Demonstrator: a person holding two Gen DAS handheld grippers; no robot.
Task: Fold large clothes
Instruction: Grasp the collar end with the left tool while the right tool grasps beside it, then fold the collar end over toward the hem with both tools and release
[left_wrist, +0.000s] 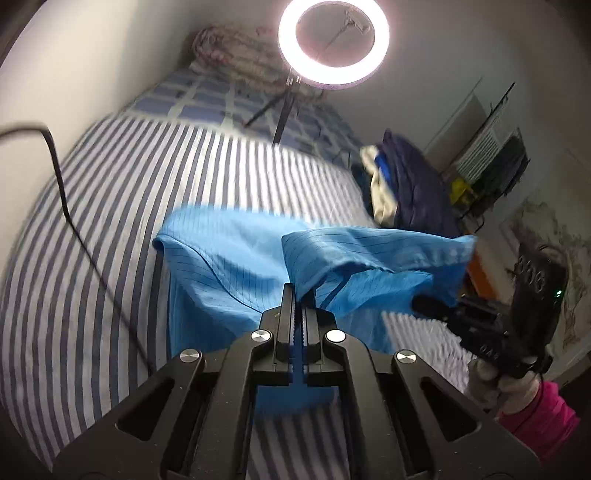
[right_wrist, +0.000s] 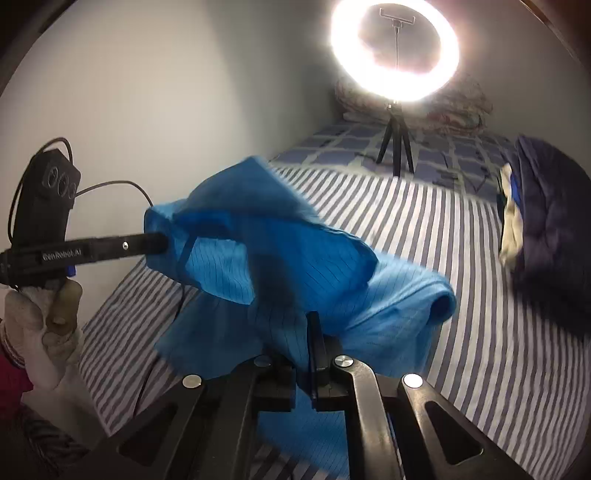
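Observation:
A large blue garment (left_wrist: 236, 266) with fine dark pinstripes hangs lifted above the striped bed sheet (left_wrist: 129, 206). My left gripper (left_wrist: 298, 295) is shut on one part of its edge. In the left wrist view my right gripper (left_wrist: 424, 304) comes in from the right, its tips buried in the blue cloth. In the right wrist view my right gripper (right_wrist: 306, 332) is shut on the blue garment (right_wrist: 295, 258), and my left gripper (right_wrist: 160, 243) reaches in from the left, clamped on the cloth's upper corner. The garment sags between the two.
A lit ring light on a small tripod (right_wrist: 395, 147) stands on the checked bedding (left_wrist: 207, 99) at the far end. A pile of dark blue and cream clothes (right_wrist: 543, 221) lies at the bed's right side. A black cable (left_wrist: 66, 206) trails over the sheet. A wall (right_wrist: 166, 92) runs along the left.

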